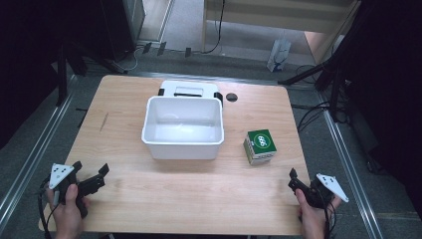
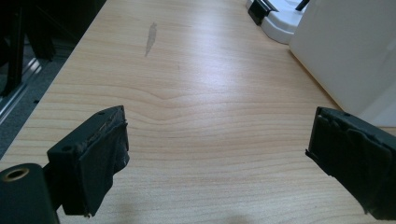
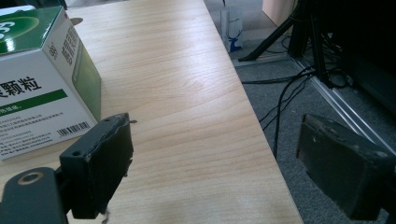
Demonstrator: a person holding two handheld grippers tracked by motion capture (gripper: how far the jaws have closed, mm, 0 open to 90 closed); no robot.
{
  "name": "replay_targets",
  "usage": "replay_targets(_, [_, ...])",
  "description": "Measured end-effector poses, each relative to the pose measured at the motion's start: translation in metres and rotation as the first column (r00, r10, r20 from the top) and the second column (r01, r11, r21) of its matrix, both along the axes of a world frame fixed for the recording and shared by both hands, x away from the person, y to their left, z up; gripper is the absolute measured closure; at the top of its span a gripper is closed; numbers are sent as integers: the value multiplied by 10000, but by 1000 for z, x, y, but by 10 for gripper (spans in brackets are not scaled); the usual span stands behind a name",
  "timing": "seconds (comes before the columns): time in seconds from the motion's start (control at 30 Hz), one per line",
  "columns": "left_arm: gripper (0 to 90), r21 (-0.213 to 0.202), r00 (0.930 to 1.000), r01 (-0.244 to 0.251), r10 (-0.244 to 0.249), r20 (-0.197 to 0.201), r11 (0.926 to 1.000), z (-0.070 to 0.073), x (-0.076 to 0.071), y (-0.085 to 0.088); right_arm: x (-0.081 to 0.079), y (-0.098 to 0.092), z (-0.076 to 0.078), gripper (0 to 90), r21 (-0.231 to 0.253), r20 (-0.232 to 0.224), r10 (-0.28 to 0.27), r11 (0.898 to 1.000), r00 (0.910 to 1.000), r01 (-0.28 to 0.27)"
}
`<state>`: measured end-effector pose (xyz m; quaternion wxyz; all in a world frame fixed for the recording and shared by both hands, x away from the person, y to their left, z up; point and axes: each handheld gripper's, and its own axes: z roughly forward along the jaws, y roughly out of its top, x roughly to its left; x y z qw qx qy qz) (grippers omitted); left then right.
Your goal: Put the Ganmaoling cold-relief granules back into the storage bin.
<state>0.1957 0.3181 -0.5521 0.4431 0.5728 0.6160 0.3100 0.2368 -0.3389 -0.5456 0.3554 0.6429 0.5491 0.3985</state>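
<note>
White bin seen whole from above; box barcode shows up close.

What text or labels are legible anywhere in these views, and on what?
"颗粒": large black characters on the white side of the green-and-white box, cut off at the frame's left edge.
Barcode and fine print below it: too small to read.
White logo in a circle on the box's green top: blurred, unreadable.
White bin, lid and table: no text.

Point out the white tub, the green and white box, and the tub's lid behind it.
white tub (image 1: pixel 182 149), high view, on its front wall.
green and white box (image 1: pixel 262 140), high view, on its green top face.
lid (image 1: pixel 187 90), high view, on its top, behind the tub.
</note>
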Motion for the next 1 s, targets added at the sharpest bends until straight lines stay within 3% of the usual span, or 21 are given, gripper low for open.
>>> replay_targets(0.1, [56, 6, 10000, -9, 9, -4, 10000, 0, 0, 0, 0, 0, 0, 105, -49, -122, -37, 10000, 9999, 36])
replay_targets(0.2, [56, 2, 10000, -41, 41, -10, 10000, 0, 0, 0, 0, 4, 2, 82, -474, -406, -113, 9988, 9991, 94])
replay_targets(0.3, [55, -50, 10000, 55, -55, -21, 10000, 0, 0, 1, 1, 8, 6, 44, -172, -568, 277, 9994, 9980, -287])
replay_targets(0.37, [55, -34, 10000, 84, -84, -15, 10000, 0, 0, 0, 3, 17, 14, 31, -519, -661, 549, 9969, 9963, -584])
replay_targets(0.57, [55, 7, 9999, 150, -150, 3, 9999, 0, 0, 0, 10, 26, 29, 15, -506, -959, 1006, 9931, 9903, -1058])
replay_targets(0.77, [56, -28, 9993, 371, -371, -76, 9993, 0, 1, 0, 25, 39, 40, 0, -1032, -1925, 1404, 9813, 9712, -1623])
replay_targets(0.9, [56, 44, 9989, 453, -453, -119, 9990, 0, 1, -1, 32, 46, 48, 0, -964, -2416, 1702, 9754, 9553, -1982])
replay_targets(0.93, [55, 53, 9988, 468, -468, -131, 9989, 0, 1, -1, 37, 49, 52, 0, -897, -2668, 1844, 9725, 9459, -2149])
replay_targets(1.0, [56, 39, 9988, 466, -466, -114, 9989, 0, 1, -1, 40, 51, 54, 0, -927, -2783, 1883, 9707, 9419, -2215])
